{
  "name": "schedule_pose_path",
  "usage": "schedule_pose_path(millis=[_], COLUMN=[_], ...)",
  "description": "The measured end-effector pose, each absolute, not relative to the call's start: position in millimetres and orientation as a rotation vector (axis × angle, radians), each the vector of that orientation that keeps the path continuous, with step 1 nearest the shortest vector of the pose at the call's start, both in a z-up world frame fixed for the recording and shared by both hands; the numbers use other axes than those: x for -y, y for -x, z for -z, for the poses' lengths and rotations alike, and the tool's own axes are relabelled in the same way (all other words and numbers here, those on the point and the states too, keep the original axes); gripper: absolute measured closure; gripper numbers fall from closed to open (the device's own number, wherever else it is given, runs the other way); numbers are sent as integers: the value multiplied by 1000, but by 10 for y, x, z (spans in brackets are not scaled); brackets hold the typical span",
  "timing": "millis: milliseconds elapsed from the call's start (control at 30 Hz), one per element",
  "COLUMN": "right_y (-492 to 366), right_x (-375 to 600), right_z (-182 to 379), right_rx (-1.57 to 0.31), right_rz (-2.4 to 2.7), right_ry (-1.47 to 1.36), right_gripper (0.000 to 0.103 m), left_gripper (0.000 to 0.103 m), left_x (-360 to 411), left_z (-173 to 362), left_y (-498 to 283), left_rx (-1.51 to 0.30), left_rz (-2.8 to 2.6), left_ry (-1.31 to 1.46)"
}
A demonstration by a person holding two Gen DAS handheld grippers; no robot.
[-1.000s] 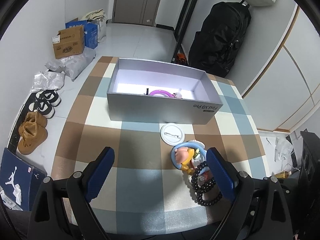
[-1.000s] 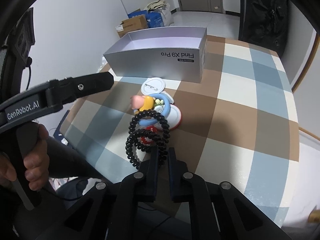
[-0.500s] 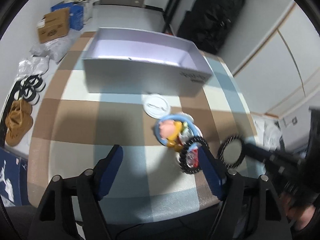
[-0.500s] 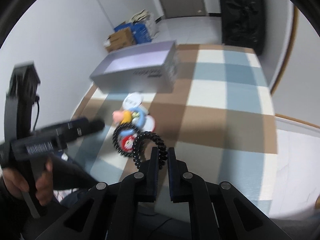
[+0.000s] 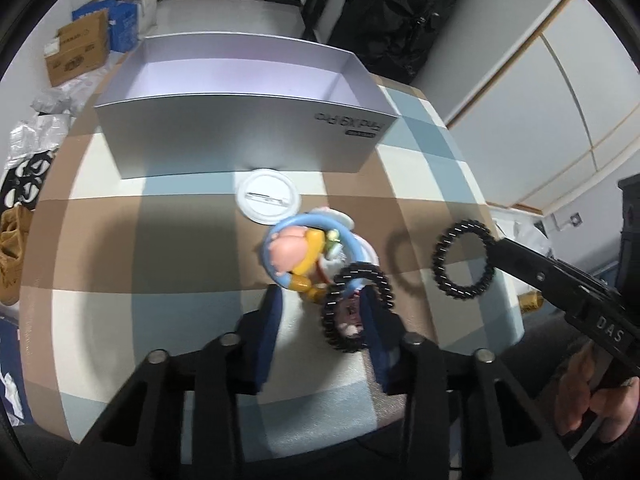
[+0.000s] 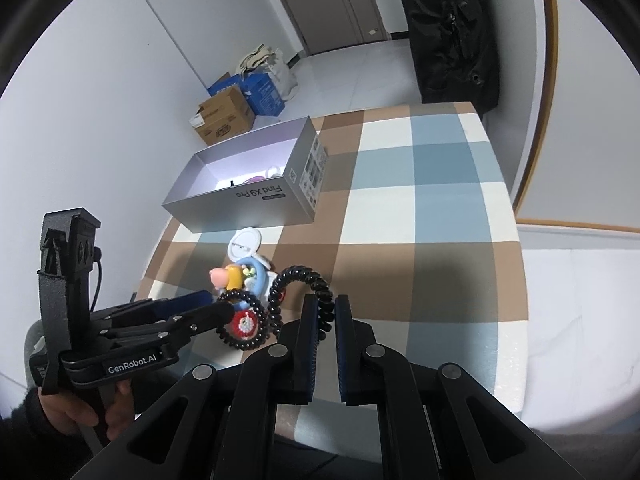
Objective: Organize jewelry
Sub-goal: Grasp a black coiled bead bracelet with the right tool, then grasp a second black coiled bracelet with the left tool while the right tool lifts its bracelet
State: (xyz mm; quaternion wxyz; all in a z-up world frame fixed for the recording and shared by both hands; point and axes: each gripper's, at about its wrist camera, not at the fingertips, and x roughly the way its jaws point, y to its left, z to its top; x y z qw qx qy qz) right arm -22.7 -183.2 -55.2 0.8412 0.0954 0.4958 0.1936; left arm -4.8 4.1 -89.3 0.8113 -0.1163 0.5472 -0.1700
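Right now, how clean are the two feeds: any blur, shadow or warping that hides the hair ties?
Left wrist view: strong fisheye bowing, pile slightly soft; the lifted coil tie throws a ring shadow on the checked tablecloth. Right wrist view: sharper, even light; the same tie is partly hidden between the right gripper fingers.

Black coil ring [image 5: 464, 265] held aloft, second coil ring [image 5: 354, 312] on toy pile, silver box [image 5: 240, 136] behind
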Motion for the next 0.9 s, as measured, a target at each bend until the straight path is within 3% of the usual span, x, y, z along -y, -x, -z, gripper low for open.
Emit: schedule_pose_path(millis=[67,133,233,533,900], right_y=[213,209,217,167,68], right_x=[1831,1818,1780,1750,1920], right_z=[549,532,506,595,866], right_rx=[-1048,-1043,-1036,-1076,-1162], right_rz=[-417,-421,-428,-407,-299], right_ry=[-211,-222,-219,-209,-176], right_gripper=[96,96,102,102,93], left_gripper=[95,97,98,98,98], left_x=[-32,-19,-38,-21,-75], left_z=[877,875,864,731,499], left_y=[32,38,58,86,47], left_rx=[-1179,-1186,-1185,-1143,-1067], left_rz=[377,379,383,413,458], left_ry=[246,242,242,250,337])
